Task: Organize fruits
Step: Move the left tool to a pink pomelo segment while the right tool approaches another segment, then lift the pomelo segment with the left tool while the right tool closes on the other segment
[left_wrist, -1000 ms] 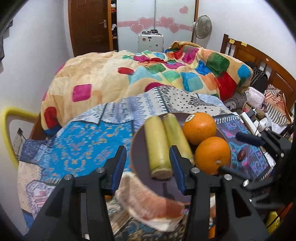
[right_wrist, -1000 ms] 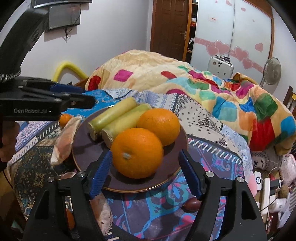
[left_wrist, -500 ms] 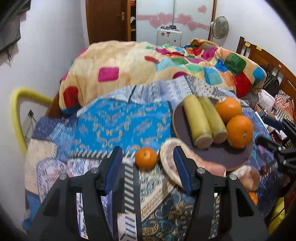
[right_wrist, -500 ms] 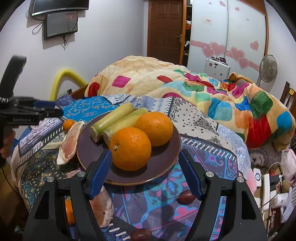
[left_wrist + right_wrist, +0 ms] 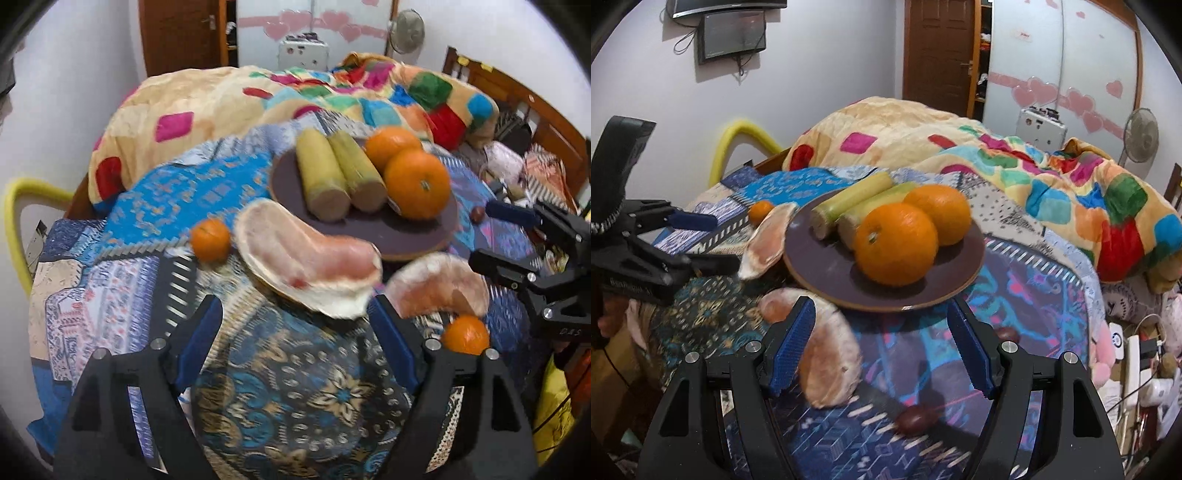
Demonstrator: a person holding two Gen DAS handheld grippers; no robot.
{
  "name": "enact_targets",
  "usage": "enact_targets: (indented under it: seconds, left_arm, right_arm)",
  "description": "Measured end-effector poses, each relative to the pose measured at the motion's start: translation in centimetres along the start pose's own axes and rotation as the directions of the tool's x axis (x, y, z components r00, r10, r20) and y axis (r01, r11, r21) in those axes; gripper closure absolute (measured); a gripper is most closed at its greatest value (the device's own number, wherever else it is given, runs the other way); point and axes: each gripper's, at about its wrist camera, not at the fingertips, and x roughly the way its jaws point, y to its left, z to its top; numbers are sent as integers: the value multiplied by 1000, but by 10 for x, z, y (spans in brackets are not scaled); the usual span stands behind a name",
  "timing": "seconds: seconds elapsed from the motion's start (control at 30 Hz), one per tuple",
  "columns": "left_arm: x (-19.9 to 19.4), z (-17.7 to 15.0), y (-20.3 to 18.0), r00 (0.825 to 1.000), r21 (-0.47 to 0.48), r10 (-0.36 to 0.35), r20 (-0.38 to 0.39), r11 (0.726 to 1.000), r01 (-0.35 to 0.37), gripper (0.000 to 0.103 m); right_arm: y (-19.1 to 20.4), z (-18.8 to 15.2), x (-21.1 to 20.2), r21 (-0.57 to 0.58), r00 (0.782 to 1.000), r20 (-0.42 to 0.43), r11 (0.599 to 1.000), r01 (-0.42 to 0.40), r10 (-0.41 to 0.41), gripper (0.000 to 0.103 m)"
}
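A dark brown plate (image 5: 413,236) (image 5: 820,266) on the patterned cloth holds two sugarcane pieces (image 5: 325,173) (image 5: 849,203) and two oranges (image 5: 417,184) (image 5: 895,243). Two pomelo wedges (image 5: 310,266) (image 5: 439,291) lie in front of the plate; they also show in the right wrist view (image 5: 768,240) (image 5: 827,365). A small tangerine (image 5: 210,240) (image 5: 760,211) sits left of the plate and another (image 5: 465,334) lies by the near wedge. My left gripper (image 5: 291,339) is open and empty just before the left wedge. My right gripper (image 5: 881,347) is open and empty near the plate's edge.
A colourful blanket (image 5: 258,96) is heaped behind the cloth. Dark red dates (image 5: 916,415) (image 5: 1008,334) lie on the cloth near my right gripper. A yellow chair back (image 5: 14,221) stands at the left. Clutter and cables (image 5: 1137,354) lie at the right.
My left gripper has pulled back from the sugarcane and the plate, then swung right toward the left pomelo wedge. My right gripper has drawn back from the front orange.
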Motion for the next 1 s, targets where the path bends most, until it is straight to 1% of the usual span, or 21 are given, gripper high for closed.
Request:
enact_targets:
  seconds: [0.03, 0.07, 0.1, 0.13, 0.17, 0.2, 0.23, 0.3, 0.33, 0.4, 0.43, 0.5, 0.57, 0.63, 0.67, 0.73, 0.8, 0.9, 0.93, 0.97, 1.0]
  left_arm:
    - [4, -2, -4, 1000, 9, 10, -6, 1000, -10, 21]
    - [6, -2, -6, 1000, 11, 13, -8, 1000, -13, 21]
    - [9, -3, -9, 1000, 12, 14, -9, 1000, -14, 21]
    - [12, -3, -12, 1000, 14, 16, -7, 1000, -16, 23]
    - [14, -2, -13, 1000, 16, 21, -1, 1000, -21, 25]
    - [15, -1, -15, 999, 18, 31, 9, 999, -31, 29]
    - [16, 0, -16, 999, 21, 34, 14, 999, -34, 34]
    - [19, 3, -18, 999, 14, 30, 16, 999, -30, 39]
    - [20, 4, -19, 999, 10, 35, 19, 999, -35, 39]
    - [22, 5, -21, 998, 7, 56, 32, 998, -56, 40]
    - [23, 5, -22, 997, 8, 71, 38, 997, -72, 44]
    - [22, 4, -20, 996, 2, 73, 48, 997, -73, 45]
    - [16, 1, -14, 997, -30, 61, 56, 998, -60, 52]
    - [8, -2, -12, 996, -36, 62, 68, 998, -60, 62]
    - [4, -5, -11, 995, -33, 67, 74, 997, -64, 64]
    - [-3, -9, -9, 994, -25, 73, 76, 997, -71, 78]
    - [-8, -14, -6, 995, -20, 75, 68, 997, -74, 86]
    - [-14, -21, 2, 994, -28, 88, 59, 996, -86, 92]
    - [-15, -23, 6, 995, -36, 83, 54, 996, -81, 93]
    - [-17, -26, 10, 996, -49, 72, 48, 996, -70, 93]
    - [-19, -28, 12, 997, -59, 67, 44, 996, -65, 94]
  right_arm:
    - [1, -1, 0, -2, 1000, -2, 1000, -4, 4, 33]
    - [2, -3, 0, -3, 1000, -6, 1000, -9, 9, 36]
    - [2, -5, 1, -3, 1000, -13, 1000, -17, 17, 42]
    - [2, -6, 3, -2, 999, -26, 1000, -30, 30, 47]
    - [2, -7, 5, 1, 999, -36, 999, -37, 37, 55]
    - [1, -8, 7, 4, 998, -47, 999, -45, 45, 60]
    - [0, -9, 9, 10, 997, -60, 998, -57, 58, 62]
    - [-2, -11, 12, 16, 995, -69, 998, -67, 68, 63]
    - [-3, -12, 12, 19, 995, -65, 997, -72, 73, 63]
    - [-4, -12, 12, 24, 994, -66, 996, -80, 82, 63]
    - [-4, -12, 13, 28, 993, -70, 995, -94, 96, 63]
    - [-4, -13, 14, 34, 991, -78, 994, -107, 109, 63]
    - [-3, -13, 14, 29, 990, -81, 993, -114, 116, 63]
    - [-2, -14, 14, 23, 988, -88, 992, -125, 127, 63]
    - [0, -15, 14, 19, 986, -94, 991, -133, 134, 63]
    - [2, -17, 13, 10, 984, -103, 989, -146, 147, 63]
    - [6, -19, 13, -4, 982, -113, 989, -151, 150, 63]
    - [10, -21, 12, -14, 985, -110, 990, -139, 137, 63]
    - [10, -21, 12, -14, 984, -111, 990, -140, 138, 63]
    - [9, -21, 12, -10, 983, -113, 989, -146, 143, 68]
    - [9, -22, 11, -7, 981, -115, 988, -156, 155, 68]
